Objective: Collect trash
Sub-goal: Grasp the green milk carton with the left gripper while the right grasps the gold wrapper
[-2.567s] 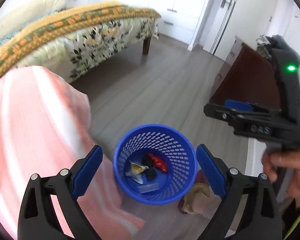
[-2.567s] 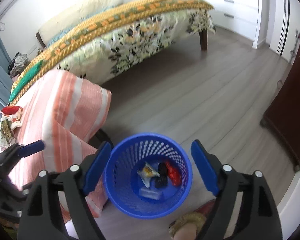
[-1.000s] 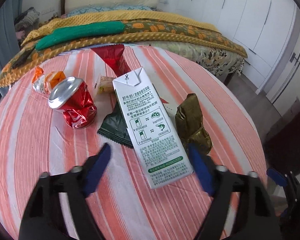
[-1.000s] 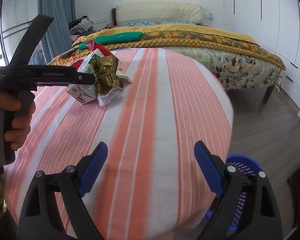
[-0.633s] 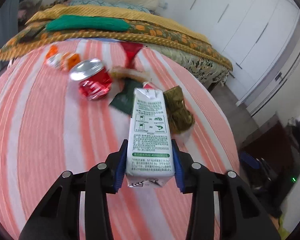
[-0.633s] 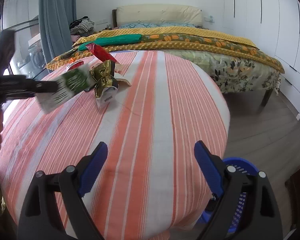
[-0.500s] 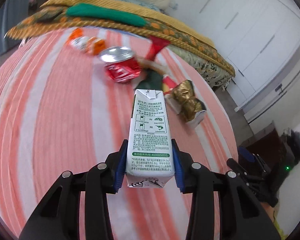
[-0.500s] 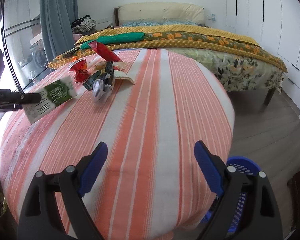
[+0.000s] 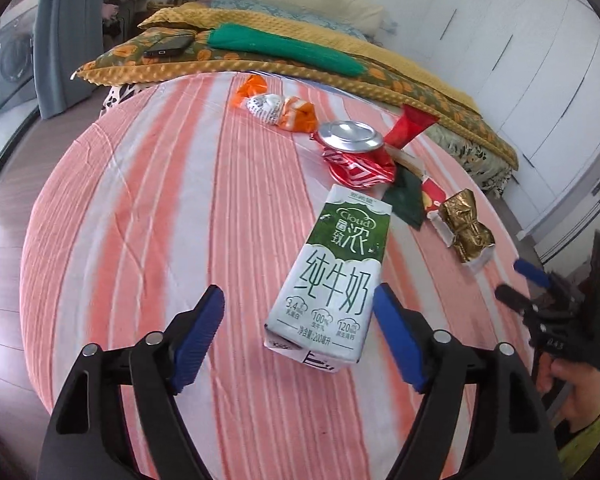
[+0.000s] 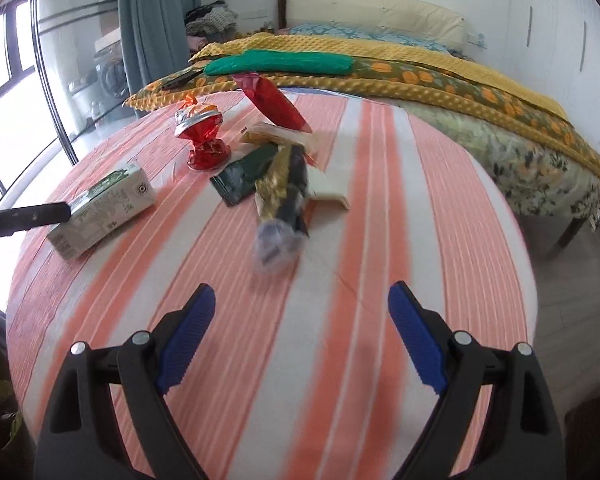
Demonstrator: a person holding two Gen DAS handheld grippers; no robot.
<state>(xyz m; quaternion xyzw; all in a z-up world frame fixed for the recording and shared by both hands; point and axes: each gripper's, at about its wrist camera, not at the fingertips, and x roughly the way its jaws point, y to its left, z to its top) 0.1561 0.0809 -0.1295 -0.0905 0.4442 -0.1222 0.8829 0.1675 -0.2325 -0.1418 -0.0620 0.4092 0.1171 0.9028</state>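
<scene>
A green and white milk carton (image 9: 332, 284) lies flat on the round table with the orange-striped cloth (image 9: 140, 208), just ahead of my open left gripper (image 9: 300, 324); it also shows in the right wrist view (image 10: 104, 208). Beyond it lie a crushed red can (image 9: 356, 156), an orange wrapper (image 9: 276, 108), a dark green wrapper (image 9: 408, 196) and a gold wrapper (image 9: 466, 228). My right gripper (image 10: 300, 336) is open and empty over the near table edge, the gold wrapper (image 10: 282, 196) ahead of it.
A bed with a yellow blanket (image 10: 380, 64) stands behind the table. A red cone-shaped packet (image 10: 272, 100) rests at the table's far side. Grey wood floor (image 10: 572, 264) lies to the right. A curtain (image 10: 152, 20) and window are at the left.
My left gripper has opened and let go of the milk carton, which now lies flat on the table, printed front up. My right gripper has come closer to the wrappers.
</scene>
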